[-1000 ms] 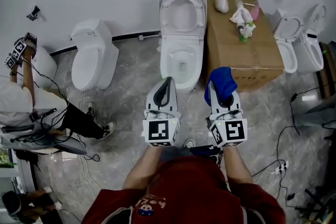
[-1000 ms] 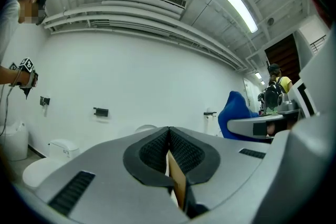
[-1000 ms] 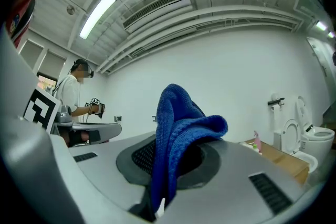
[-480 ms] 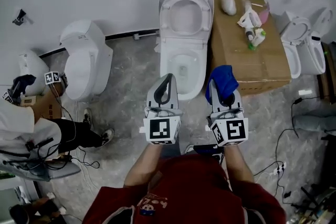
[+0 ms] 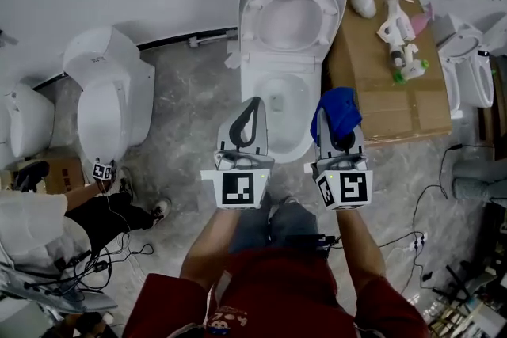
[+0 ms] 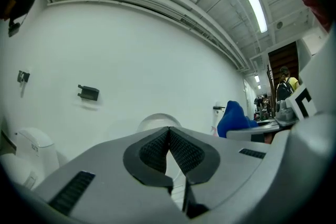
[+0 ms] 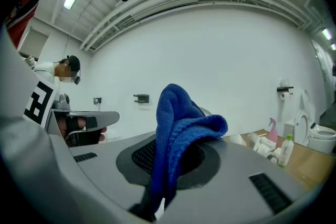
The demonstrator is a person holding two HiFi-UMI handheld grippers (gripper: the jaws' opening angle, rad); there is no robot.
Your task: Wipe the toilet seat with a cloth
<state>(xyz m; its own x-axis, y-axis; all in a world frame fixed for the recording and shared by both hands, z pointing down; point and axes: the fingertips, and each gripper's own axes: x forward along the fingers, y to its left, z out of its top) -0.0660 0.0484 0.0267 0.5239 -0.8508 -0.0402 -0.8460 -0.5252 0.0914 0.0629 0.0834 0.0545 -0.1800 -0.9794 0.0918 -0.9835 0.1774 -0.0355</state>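
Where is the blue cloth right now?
The cloth is pinched in the right gripper's jaws. In the head view it sits right of centre, between the toilet's front rim and the box's near corner.

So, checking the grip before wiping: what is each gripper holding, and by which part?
The right gripper is shut on the blue cloth, pinching a fold, the rest bunched above the jaws. The left gripper is shut, empty.

The way to the open toilet [image 5: 279, 103] is left free in front. Its right side is blocked by a cardboard box [image 5: 372, 87] (bottles [image 5: 400, 43] are stood on top). Bare floor [image 5: 190, 103] is seen between it and the closed toilet [image 5: 107, 103] at the left.
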